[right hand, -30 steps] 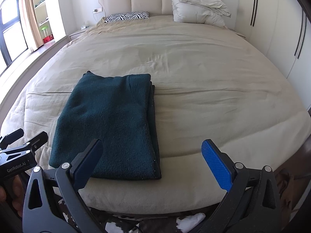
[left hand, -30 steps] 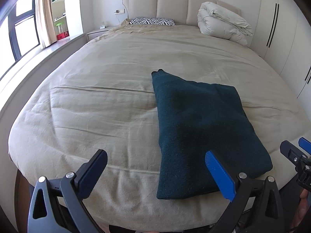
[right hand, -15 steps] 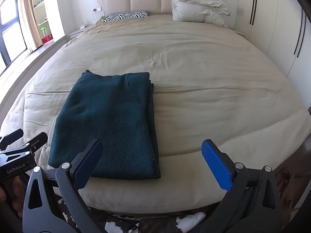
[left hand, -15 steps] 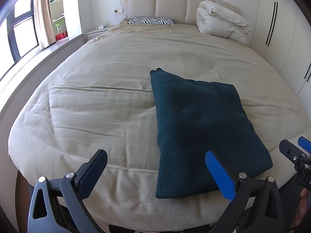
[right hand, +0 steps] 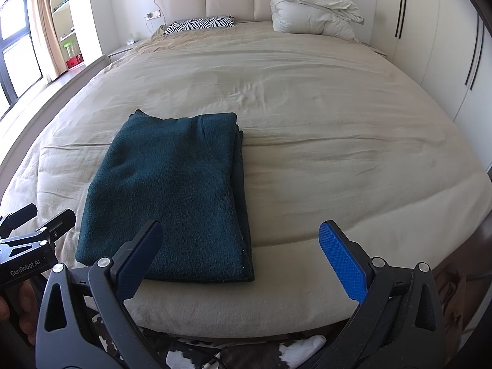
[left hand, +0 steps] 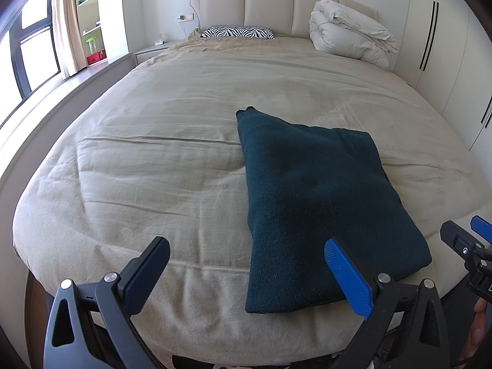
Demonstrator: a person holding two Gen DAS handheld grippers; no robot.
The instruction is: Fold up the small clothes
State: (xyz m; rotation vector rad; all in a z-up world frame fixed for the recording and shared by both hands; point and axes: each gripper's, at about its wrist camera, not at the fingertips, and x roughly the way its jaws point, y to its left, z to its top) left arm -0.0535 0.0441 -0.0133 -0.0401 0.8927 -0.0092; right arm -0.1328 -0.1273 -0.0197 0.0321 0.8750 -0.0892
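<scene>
A dark teal knit garment [left hand: 316,203] lies folded into a flat rectangle on the beige bed [left hand: 153,160], near its foot edge; it also shows in the right wrist view [right hand: 172,196]. My left gripper [left hand: 246,264] is open and empty, held off the foot of the bed, its right finger over the garment's near edge. My right gripper [right hand: 240,252] is open and empty, just off the garment's near right corner. Each gripper shows at the edge of the other's view: the right one [left hand: 464,246], the left one [right hand: 33,227].
A zebra-print pillow [left hand: 236,32] and a rolled white duvet [left hand: 347,40] lie at the headboard. Wardrobe doors [left hand: 446,61] stand on the right. A window ledge [left hand: 61,92] and shelves run along the left. A cowhide rug [right hand: 246,353] lies on the floor at the bed's foot.
Both grippers stay open and empty near the bed's foot. The views have shifted only slightly. The garment has not moved.
</scene>
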